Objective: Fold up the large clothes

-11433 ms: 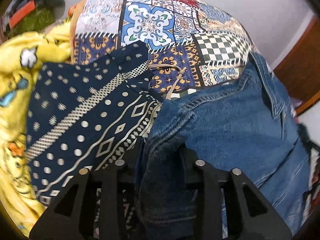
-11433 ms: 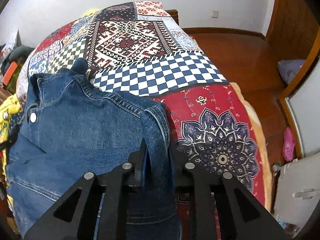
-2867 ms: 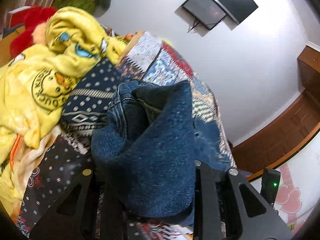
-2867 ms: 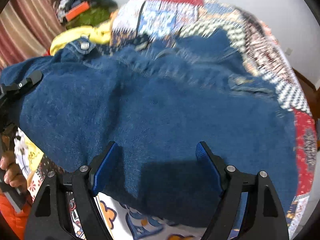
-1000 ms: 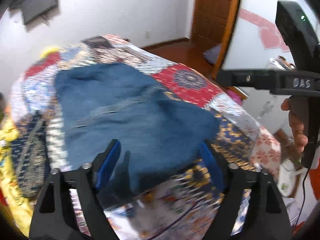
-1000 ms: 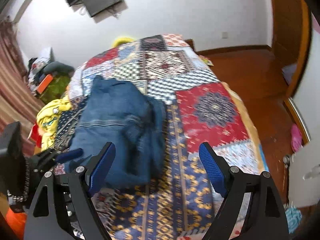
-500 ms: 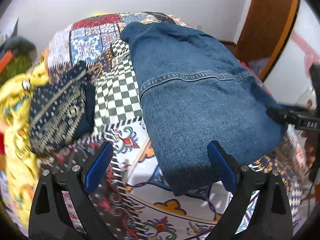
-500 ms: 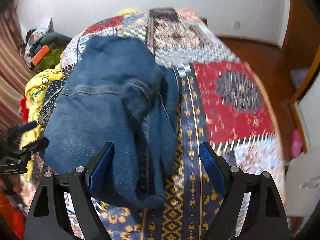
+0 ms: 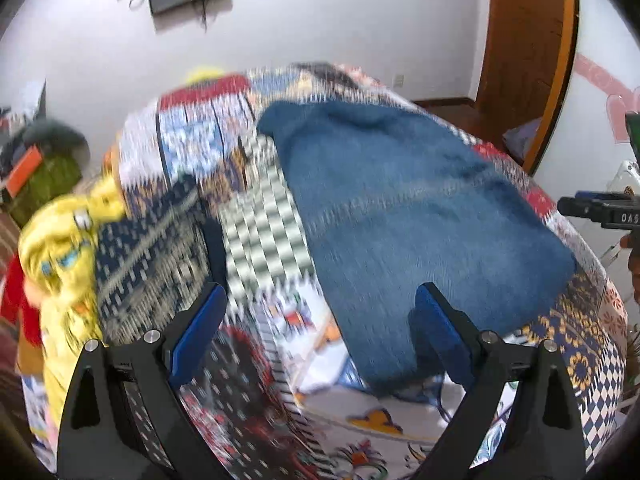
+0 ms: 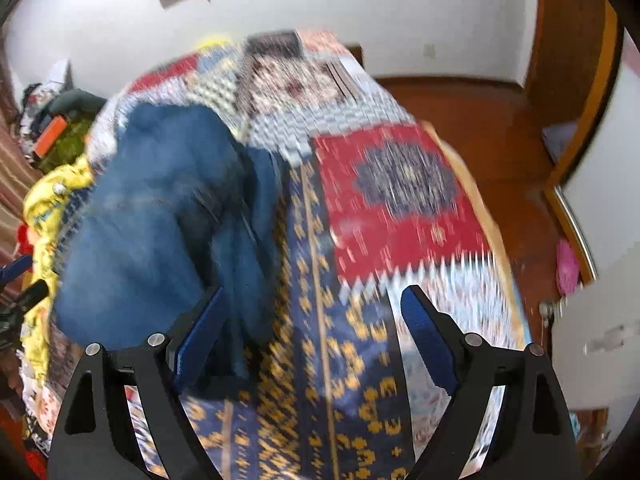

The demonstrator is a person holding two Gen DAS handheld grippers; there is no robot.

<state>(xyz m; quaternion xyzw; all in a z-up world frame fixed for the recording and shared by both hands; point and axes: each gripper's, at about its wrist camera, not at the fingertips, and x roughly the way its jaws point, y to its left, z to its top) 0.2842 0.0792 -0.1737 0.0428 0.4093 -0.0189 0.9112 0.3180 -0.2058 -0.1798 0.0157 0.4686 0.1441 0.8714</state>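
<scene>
Two grippers in view, both with jaws spread wide and nothing between the pads. Left gripper poised above the near left corner of the denim jacket, its right pad just over the denim's near edge, no grip on cloth. Right gripper poised over bare patchwork bedspread, the denim jacket lying to the left of its left pad, near but not pinched.

Denim jacket resting on the bedspread as a compact doubled bundle, roughly rectangular in the left wrist view, wider at the near end. Right flank, as seen in the right wrist view, lumpy and uneven, with a thick ridge of cloth bunched along that side. Both views heavily blurred; seams and layer edges not readable.

Folded navy patterned garment already lying to the left of the jacket, beside a loose yellow garment at the far left edge of the bed.

Judged state of task: main folds on the jacket apparently done, bundle released. Likely remaining: tidying of the bunched right side, possibly a final fold or a move onto the stack at left. Yellow garment apparently not yet folded.
</scene>
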